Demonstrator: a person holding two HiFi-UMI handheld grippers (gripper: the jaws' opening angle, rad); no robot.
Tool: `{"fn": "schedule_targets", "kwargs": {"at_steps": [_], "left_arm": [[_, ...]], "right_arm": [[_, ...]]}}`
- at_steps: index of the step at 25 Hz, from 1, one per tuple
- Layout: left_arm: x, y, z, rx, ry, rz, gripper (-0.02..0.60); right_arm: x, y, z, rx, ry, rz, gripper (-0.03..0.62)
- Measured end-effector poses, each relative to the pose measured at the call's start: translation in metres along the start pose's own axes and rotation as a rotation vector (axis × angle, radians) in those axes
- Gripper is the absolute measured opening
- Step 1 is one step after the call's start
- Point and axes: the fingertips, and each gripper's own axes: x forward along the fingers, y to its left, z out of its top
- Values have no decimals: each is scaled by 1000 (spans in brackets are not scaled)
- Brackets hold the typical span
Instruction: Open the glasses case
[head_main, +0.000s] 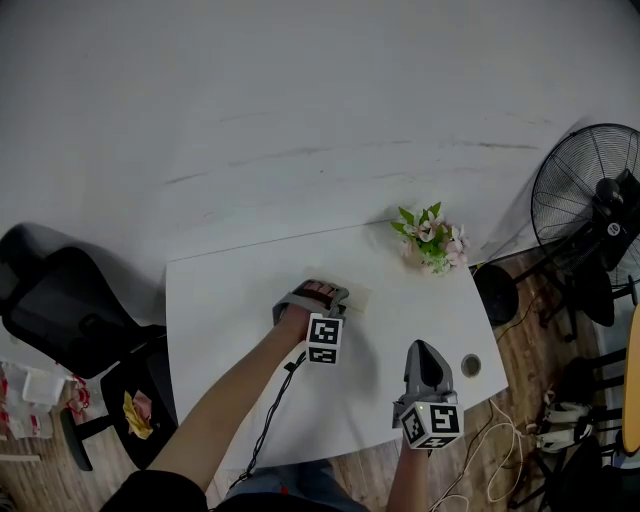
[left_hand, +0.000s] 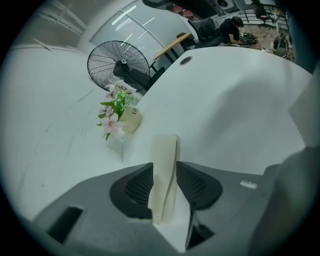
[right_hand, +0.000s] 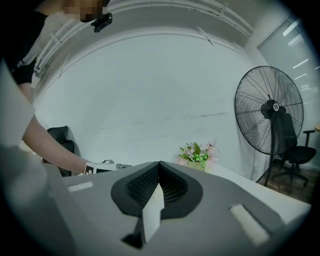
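Grip: left gripper (left_hand: 164, 163) fingers (left_hand: 200, 187) on glasses case (left_hand: 165, 145) | right gripper (right_hand: 159, 164) fingers closed together | flowerpot (left_hand: 132, 119) lettering unreadable

My left gripper (head_main: 318, 292) is grey, with black pads (left_hand: 137, 187) ribbed in a fine grid. My right gripper (right_hand: 159, 165) has the same grey and black. Each carries a white cube (head_main: 324, 339) printed with black square markers. The glasses case (left_hand: 165, 170) is pale cream. The table (head_main: 250, 330) is plain white, and the wall (head_main: 300, 100) is white with faint grey streaks. The flowers (head_main: 432, 238) are pink and white among green leaves, in a cream pot (left_hand: 132, 120). The fan (head_main: 590, 200) and the chair (head_main: 70, 310) are black. The floor (head_main: 520, 350) is brown wood grain.
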Motion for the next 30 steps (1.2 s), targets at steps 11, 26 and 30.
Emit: {"fn": "schedule_targets", "kwargs": {"at_steps": [11,26,30], "left_arm": [[10,-1,-2,26,3,1,129],[-3,22,2,45,-15,80,31],[-6,40,3,21,-19,123,15]], "right_arm": [[1,1,-6,-1,15,-3,11],[2,4,-9,5,18,-2,11],[2,4,-10,11,18,0,11]]}}
